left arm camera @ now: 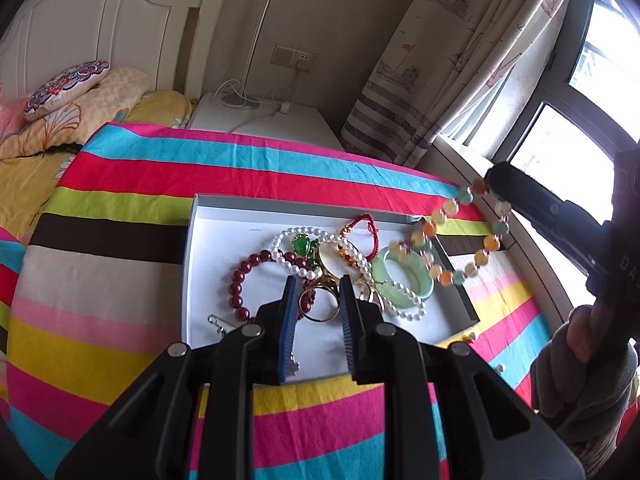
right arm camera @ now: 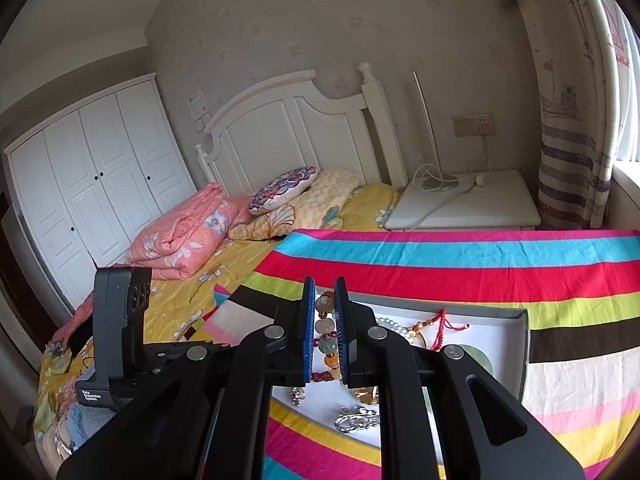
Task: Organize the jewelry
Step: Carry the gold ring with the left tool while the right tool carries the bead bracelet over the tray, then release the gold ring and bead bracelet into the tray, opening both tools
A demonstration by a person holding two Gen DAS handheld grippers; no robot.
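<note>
- Risk, right side: my right tongs [right arm camera: 325, 330] are clamped on the multicoloured bead bracelet [left arm camera: 464, 236], pinching only a short run of beads. The rest of the loop hangs free at the right of the left wrist view, above the far right corner of the white tray [left arm camera: 224, 216]. In my judgement a round bead could roll between the pads and let the strand slip out, to drop on the striped cloth [left arm camera: 120, 264] or past the worktop edge.
- Risk, snagging: the hanging loop sits just above the jade bangle [left arm camera: 404, 280] and the white pearl strand [left arm camera: 320, 248]. Lowering it there could catch a neighbouring piece and drag it along.
- Risk, left side: my left tongs [left arm camera: 318, 304] stand slightly apart and hold nothing; I see a gold ring [left arm camera: 320, 304] in the gap, low centre of that view, with the dark red bead bracelet [left arm camera: 240, 280] just to the left. Closing here may trap two pieces at once, since the heap is tangled.
- Position: the remaining jewelry lies piled in the tray, centre of the left wrist view, directly ahead of the left tongs; a safety pin [left arm camera: 214, 320] lies at the tray's lower left.
- Small loose beads [left arm camera: 472, 337] rest on the cloth at the tray's lower right.
</note>
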